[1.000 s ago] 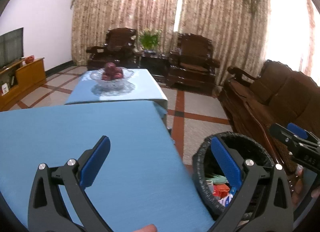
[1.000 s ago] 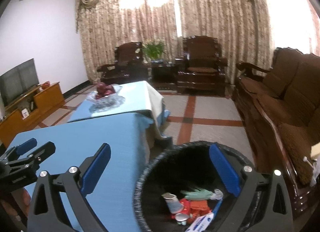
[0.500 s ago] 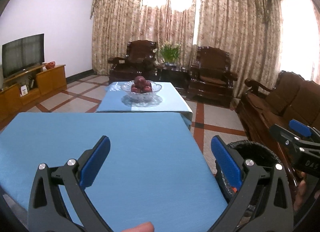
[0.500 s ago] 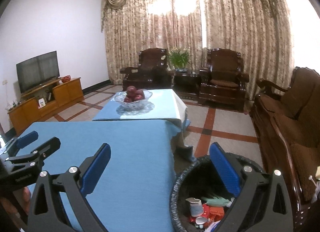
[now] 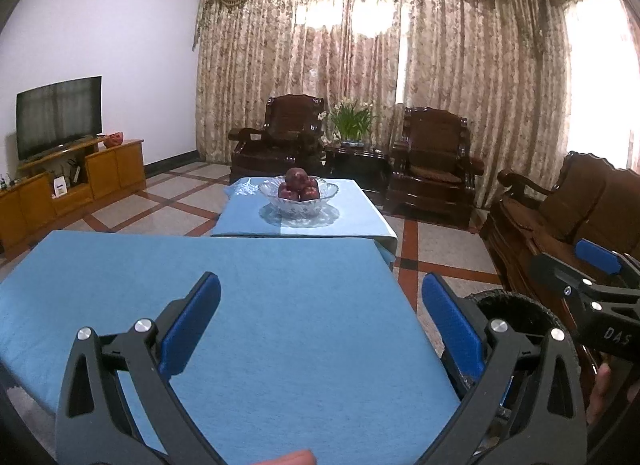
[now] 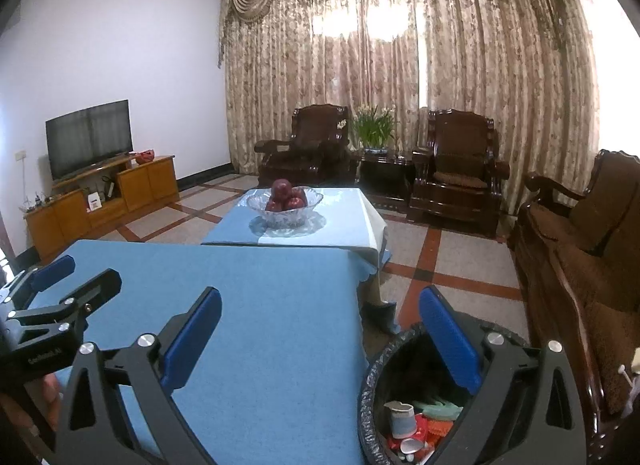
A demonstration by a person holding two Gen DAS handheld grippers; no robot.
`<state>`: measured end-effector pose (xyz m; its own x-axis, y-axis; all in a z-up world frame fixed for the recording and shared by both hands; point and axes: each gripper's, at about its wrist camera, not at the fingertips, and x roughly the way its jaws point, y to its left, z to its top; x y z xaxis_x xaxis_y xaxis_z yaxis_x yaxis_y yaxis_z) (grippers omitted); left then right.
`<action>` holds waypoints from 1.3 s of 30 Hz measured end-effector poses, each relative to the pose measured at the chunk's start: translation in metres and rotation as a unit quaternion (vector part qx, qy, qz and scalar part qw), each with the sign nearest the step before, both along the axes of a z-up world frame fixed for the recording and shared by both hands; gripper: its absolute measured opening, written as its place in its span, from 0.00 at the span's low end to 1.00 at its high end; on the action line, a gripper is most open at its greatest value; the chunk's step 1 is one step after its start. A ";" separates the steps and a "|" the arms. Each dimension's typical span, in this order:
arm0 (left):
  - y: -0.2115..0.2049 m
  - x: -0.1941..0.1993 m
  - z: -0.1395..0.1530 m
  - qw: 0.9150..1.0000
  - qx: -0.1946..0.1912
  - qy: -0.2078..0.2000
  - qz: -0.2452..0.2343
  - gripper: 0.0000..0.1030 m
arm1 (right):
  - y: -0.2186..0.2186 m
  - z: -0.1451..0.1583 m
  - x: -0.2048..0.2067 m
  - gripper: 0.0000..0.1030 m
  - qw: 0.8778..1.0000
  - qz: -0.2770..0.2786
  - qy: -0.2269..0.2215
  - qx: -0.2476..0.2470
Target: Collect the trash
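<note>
While both grippers hang empty, jaws wide: left gripper [image 5: 320, 329] & right gripper [image 6: 320, 335] over bare blue tabletop [image 5: 280, 305] | trash [image 6: 416, 423] (cup, wrappers) lies in black bin [image 6: 374, 369] beside tabletop edge | handling est.: light, crushable, slippy film; pinch cup rim or wrapper fold, gently

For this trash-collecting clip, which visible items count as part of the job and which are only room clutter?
Part of the job:
- trash bin with a black liner, beside the near table
- crumpled cup and wrappers inside it
- left gripper and right gripper, both open and empty

Just lying about:
- blue tablecloth
- glass fruit bowl
- television
- potted plant
</note>
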<state>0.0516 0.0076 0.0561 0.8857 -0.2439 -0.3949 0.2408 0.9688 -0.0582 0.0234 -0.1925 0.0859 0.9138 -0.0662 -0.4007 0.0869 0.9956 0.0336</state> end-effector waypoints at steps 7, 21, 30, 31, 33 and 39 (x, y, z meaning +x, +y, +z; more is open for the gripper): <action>0.000 -0.001 0.000 1.000 0.001 -0.001 0.000 0.95 | 0.001 0.000 -0.001 0.94 1.000 -0.001 -0.001 -0.004; 0.002 -0.001 0.000 1.000 0.000 -0.001 0.001 0.95 | 0.002 -0.001 -0.001 0.94 1.000 -0.001 -0.002 -0.005; 0.007 0.001 0.003 1.000 0.002 -0.001 0.002 0.95 | 0.005 -0.001 -0.003 0.94 1.000 -0.001 -0.001 -0.006; 0.007 0.001 0.003 1.000 0.002 -0.001 0.002 0.95 | 0.005 -0.001 -0.003 0.94 1.000 -0.001 -0.001 -0.006; 0.010 0.001 0.003 1.000 0.002 -0.001 0.003 0.95 | 0.005 -0.001 -0.003 0.94 1.000 -0.001 -0.002 -0.006; 0.013 0.003 0.004 1.000 0.002 0.000 0.003 0.95 | 0.006 -0.001 -0.002 0.94 1.000 -0.001 0.000 -0.006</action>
<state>0.0543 0.0205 0.0601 0.8872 -0.2375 -0.3957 0.2358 0.9703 -0.0536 0.0210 -0.1866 0.0845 0.9137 -0.0736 -0.3996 0.0898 0.9957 0.0220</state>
